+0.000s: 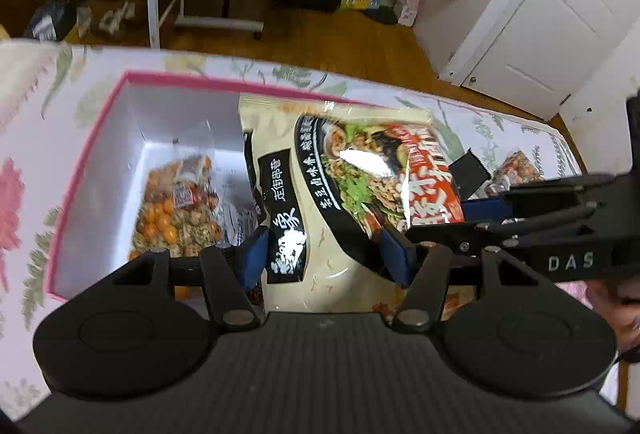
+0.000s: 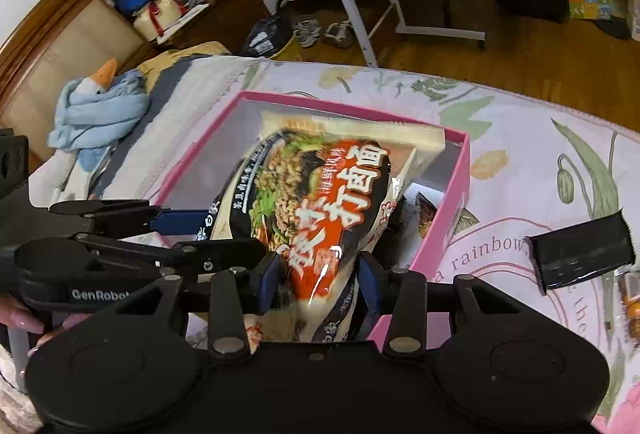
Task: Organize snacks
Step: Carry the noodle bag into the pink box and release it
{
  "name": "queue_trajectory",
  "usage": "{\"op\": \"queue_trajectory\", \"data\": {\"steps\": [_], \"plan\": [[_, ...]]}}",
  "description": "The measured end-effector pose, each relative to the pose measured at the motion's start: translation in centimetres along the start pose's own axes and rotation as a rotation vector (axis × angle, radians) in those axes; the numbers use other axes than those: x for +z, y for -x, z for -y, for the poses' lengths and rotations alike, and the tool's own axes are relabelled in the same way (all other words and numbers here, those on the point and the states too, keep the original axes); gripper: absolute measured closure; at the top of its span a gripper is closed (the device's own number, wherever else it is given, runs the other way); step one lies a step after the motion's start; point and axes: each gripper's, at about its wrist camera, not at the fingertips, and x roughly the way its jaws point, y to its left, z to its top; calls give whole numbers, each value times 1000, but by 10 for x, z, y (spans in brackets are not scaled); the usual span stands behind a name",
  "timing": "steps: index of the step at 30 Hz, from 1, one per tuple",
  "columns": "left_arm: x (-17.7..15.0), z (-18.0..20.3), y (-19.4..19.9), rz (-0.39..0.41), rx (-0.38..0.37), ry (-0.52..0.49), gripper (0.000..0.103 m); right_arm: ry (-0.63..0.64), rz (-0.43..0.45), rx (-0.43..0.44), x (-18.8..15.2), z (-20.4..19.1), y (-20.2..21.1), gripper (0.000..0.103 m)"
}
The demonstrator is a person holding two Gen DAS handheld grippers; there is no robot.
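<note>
Two-gripper carry of one snack bag over its box. The left gripper stands part open, its blue pads pressed on the near edge of the large glossy cream-and-black noodle bag with a printed bowl of noodles. The right gripper is narrower, its pads pinching the bag at its red-printed end so that the film bulges between them. Both grippers thus have hold of the same bag.

The bag hangs tilted above the pink-rimmed white cardboard box, its far end over the box's far rim and its near end raised in the grippers. Inside the box, at its left half, lies a clear packet of orange and speckled round snacks; a dark packet shows in the box's right corner beneath the bag. The box rests on a floral bedspread. Outside the box, to its right, lie a flat black pouch and, beyond it, an orange-capped item, only partly in view.

Likely faults: the slick film could slip from the narrow right-hand pinch, dropping one end; the wide bag could catch on the box's rim and tip the box, since its far edge overhangs; uneven release would leave it propped on the packets inside.
</note>
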Motion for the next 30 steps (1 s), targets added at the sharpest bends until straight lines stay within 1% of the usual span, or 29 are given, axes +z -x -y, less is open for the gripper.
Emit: {"op": "queue_trajectory", "data": {"steps": [4, 7, 9, 12, 14, 16, 18, 19, 22, 24, 25, 27, 28, 29, 30], "plan": [[-2, -6, -21, -31, -3, 18, 45, -35, -1, 2, -10, 9, -16, 55], [-9, -5, -23, -21, -4, 8, 45, 11, 27, -19, -16, 4, -16, 55], [-9, -5, -27, -15, 4, -4, 45, 33, 24, -31, -14, 3, -21, 55], [-6, -10, -35, -24, -2, 14, 45, 38, 25, -46, -11, 4, -26, 55], [-5, -14, -41, -29, -11, 21, 45, 64, 36, -69, -12, 1, -28, 55], [-7, -16, -48, -43, -7, 23, 45, 132, 38, -102, -16, -6, -31, 55], [-11, -13, -47, -32, 8, 14, 45, 230, 51, -158, -25, -19, -31, 51], [-12, -10, -46, -23, 22, -2, 45, 267, 65, -173, -29, -23, -28, 50], [-18, 1, -43, -4, 76, -59, 45, 337, 118, -170, -44, -26, -16, 51], [-22, 6, -44, 9, 98, -76, 45, 371, 113, -155, -50, -24, -14, 61], [-22, 8, -45, 9, 103, -79, 45, 382, 105, -157, -51, -24, -15, 63], [-23, 12, -47, 10, 136, -88, 45, 396, 91, -163, -52, -25, -20, 73], [-24, 16, -50, 2, 170, -106, 45, 409, 81, -172, -53, -27, -24, 76], [-25, 20, -53, -4, 203, -128, 45, 443, 77, -196, -55, -31, -30, 81], [-27, 24, -55, -6, 224, -145, 45, 484, 75, -227, -58, -37, -36, 80]]}}
